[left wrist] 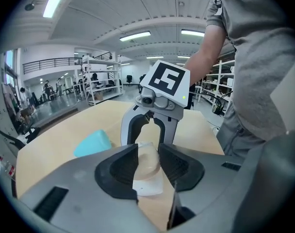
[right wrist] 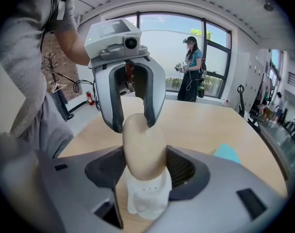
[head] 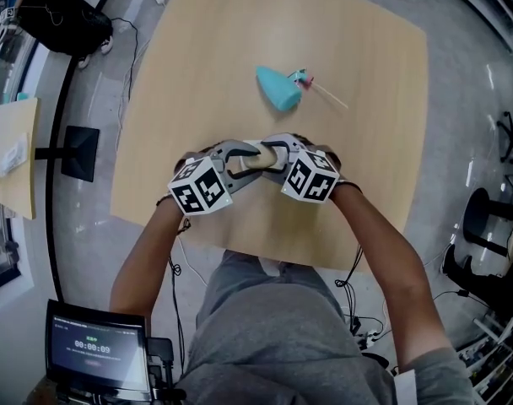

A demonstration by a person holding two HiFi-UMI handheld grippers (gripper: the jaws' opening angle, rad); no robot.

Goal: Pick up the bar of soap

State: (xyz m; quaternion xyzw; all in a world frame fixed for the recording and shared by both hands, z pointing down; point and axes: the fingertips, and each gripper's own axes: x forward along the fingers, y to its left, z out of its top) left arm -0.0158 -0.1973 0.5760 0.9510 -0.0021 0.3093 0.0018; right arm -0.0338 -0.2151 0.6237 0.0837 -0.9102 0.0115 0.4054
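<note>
The beige bar of soap (head: 253,160) is over the near part of the wooden table (head: 240,49), gripped from both ends. My left gripper (head: 240,160) comes in from the left and my right gripper (head: 272,152) from the right, tips facing each other. In the left gripper view the pads press the soap (left wrist: 148,161) on both sides. The right gripper view shows its pads shut on the soap (right wrist: 143,144) as well. A white perforated piece (right wrist: 147,198) sits under the bar; whether it rests on the table is unclear.
A teal object (head: 279,87) lies further back on the table, with a thin pink-tipped stick (head: 324,93) beside it. The table's near edge (head: 240,247) runs just under my forearms. A person stands by the windows (right wrist: 191,69) beyond the table.
</note>
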